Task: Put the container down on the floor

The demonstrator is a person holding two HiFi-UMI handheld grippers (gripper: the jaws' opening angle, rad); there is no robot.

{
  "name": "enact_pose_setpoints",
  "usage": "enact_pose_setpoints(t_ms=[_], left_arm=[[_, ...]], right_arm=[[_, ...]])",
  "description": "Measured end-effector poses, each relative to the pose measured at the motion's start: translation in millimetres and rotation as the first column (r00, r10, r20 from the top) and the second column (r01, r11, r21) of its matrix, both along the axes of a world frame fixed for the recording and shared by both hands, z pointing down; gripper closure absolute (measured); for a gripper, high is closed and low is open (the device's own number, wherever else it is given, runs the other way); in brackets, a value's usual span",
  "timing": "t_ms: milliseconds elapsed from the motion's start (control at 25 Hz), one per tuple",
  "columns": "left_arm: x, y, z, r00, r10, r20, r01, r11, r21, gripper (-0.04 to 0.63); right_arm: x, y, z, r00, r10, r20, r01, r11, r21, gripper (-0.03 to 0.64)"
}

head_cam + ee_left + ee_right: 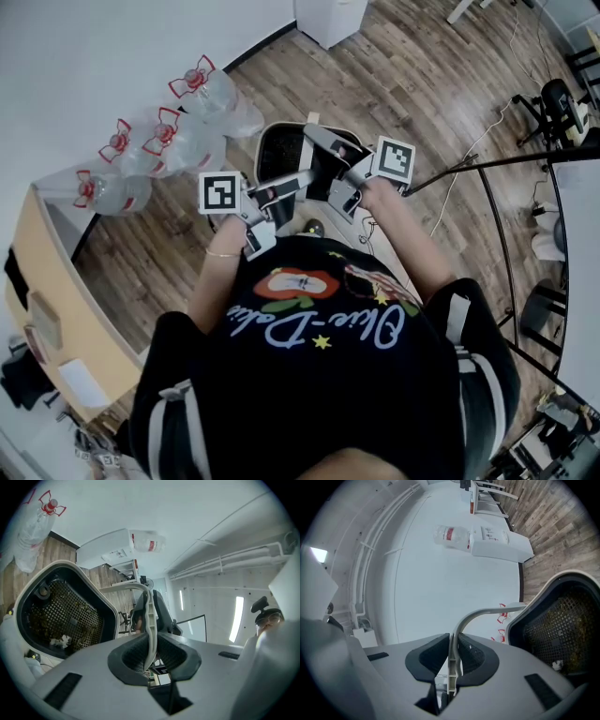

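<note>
The container (281, 150) is a white bin with a black mesh basket inside, held up in front of the person over the wooden floor (422, 75). Its curved pale handle (149, 616) runs between the pads of my left gripper (151, 653), which is shut on it. My right gripper (452, 660) is shut on the same handle (487, 612) from the other side. In the head view the left gripper (298, 178) and right gripper (330, 150) meet over the bin. The basket (61, 616) holds dark debris and a white scrap.
Several clear water jugs with red handles (178, 131) stand along the white wall to the left. A beige cabinet (56, 300) is at the lower left. A white unit (328, 19) stands at the top. Cables and black stands (558, 103) lie to the right.
</note>
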State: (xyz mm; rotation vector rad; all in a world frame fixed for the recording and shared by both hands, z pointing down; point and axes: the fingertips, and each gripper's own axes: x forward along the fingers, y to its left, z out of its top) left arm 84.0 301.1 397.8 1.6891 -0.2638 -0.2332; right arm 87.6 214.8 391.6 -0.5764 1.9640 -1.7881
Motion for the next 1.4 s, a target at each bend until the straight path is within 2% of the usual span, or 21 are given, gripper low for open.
enact_pose_setpoints(t_ms=[560,1040,1400], left_arm=[[-1,-68,11,0.998,0.062,-0.004,-0.063,0.998,-0.008,0.546],[-25,-158,11,0.989,0.148,-0.019,-0.148,0.989,-0.025,0.546],[-42,-195,6,0.981,0.19,-0.038,-0.19,0.982,-0.012,0.546]], right_arm=[[4,-68,12,0.997,0.06,-0.04,-0.061,0.998,-0.024,0.572],[-12,-156,13,0.987,0.147,-0.069,-0.15,0.988,-0.048,0.572],[-27,-193,7,0.977,0.191,-0.091,-0.195,0.98,-0.036,0.572]])
